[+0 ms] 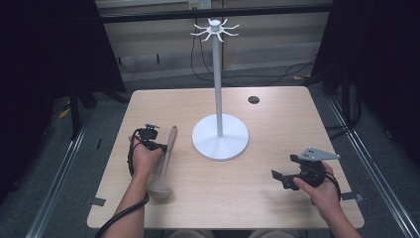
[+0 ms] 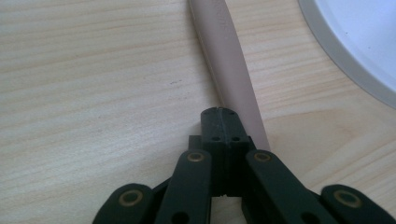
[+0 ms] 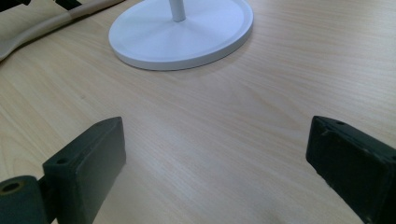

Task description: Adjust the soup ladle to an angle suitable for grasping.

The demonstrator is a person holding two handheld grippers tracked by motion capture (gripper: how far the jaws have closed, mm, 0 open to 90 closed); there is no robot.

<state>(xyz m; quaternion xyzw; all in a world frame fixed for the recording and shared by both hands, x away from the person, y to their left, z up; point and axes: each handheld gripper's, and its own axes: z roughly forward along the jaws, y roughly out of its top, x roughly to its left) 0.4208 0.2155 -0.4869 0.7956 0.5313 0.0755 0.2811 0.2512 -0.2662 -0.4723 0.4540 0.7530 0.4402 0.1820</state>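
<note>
Wooden table (image 1: pixel 277 198), light grain, rounded corners; dark floor and black curtains on the left and right.

Left gripper (image 1: pixel 159 147): jaws pressed fully together, nothing between them. In the left gripper view the closed tips sit just beside the handle of the wooden spoon (image 2: pixel 229 65), at its left edge; contact cannot be told.

Wooden spoon (image 1: pixel 165 166) lies flat on the left half of the table, handle pointing far, bowl toward the near edge. It is just left of the white stand's base and apart from it.

White stand (image 1: pixel 220 137): round base at table centre, thin upright pole, hooks at the top. A small dark round spot (image 1: pixel 253 99) sits on the tabletop far right of it.

Right gripper (image 1: pixel 282 178): jaws spread wide, empty, over bare wood on the near right, well apart from the stand. The right gripper view shows clear tabletop between its jaws and the base (image 3: pixel 187 37).

Open room: broad bare surface right of the stand and along the near edge; the far left corner is also free.

No readable writing or labels.
</note>
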